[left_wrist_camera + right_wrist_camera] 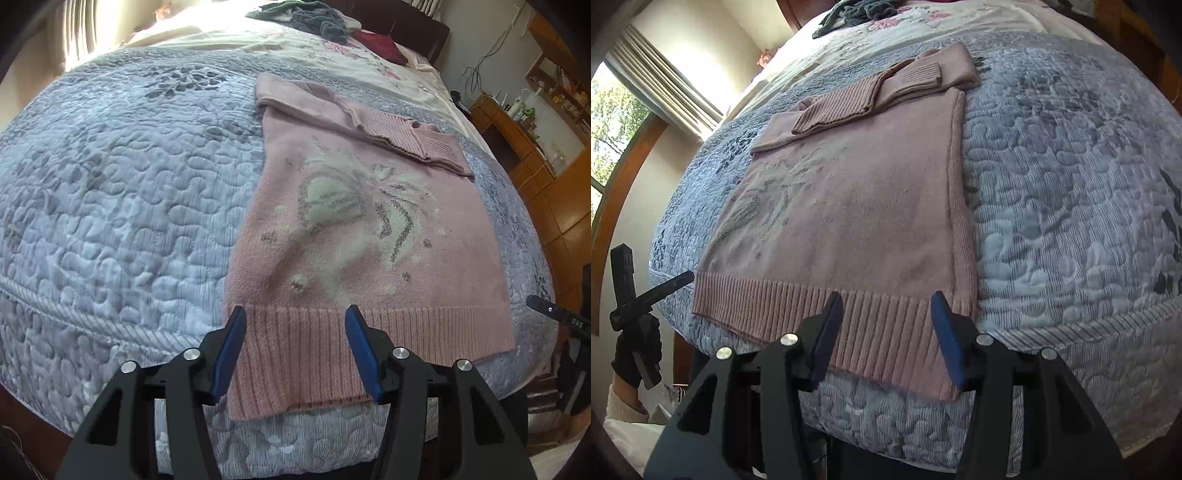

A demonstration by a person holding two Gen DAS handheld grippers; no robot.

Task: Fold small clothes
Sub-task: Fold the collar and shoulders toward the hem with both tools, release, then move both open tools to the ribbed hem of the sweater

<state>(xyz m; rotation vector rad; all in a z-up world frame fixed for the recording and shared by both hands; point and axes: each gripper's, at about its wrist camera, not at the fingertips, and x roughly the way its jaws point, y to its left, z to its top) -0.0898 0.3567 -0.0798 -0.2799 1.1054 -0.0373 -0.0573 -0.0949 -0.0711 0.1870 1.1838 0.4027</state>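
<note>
Left wrist: sweater [354, 221] lengthwise, hem nearest.

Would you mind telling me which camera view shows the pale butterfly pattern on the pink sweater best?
The left wrist view: the butterfly pattern sits large and near-central on the pink sweater. In the right wrist view it appears faint, foreshortened and off to the sweater's left side.

Dresser [517, 147] clutter is too small to identify; the clothes pile [310, 14] is cropped.
</note>
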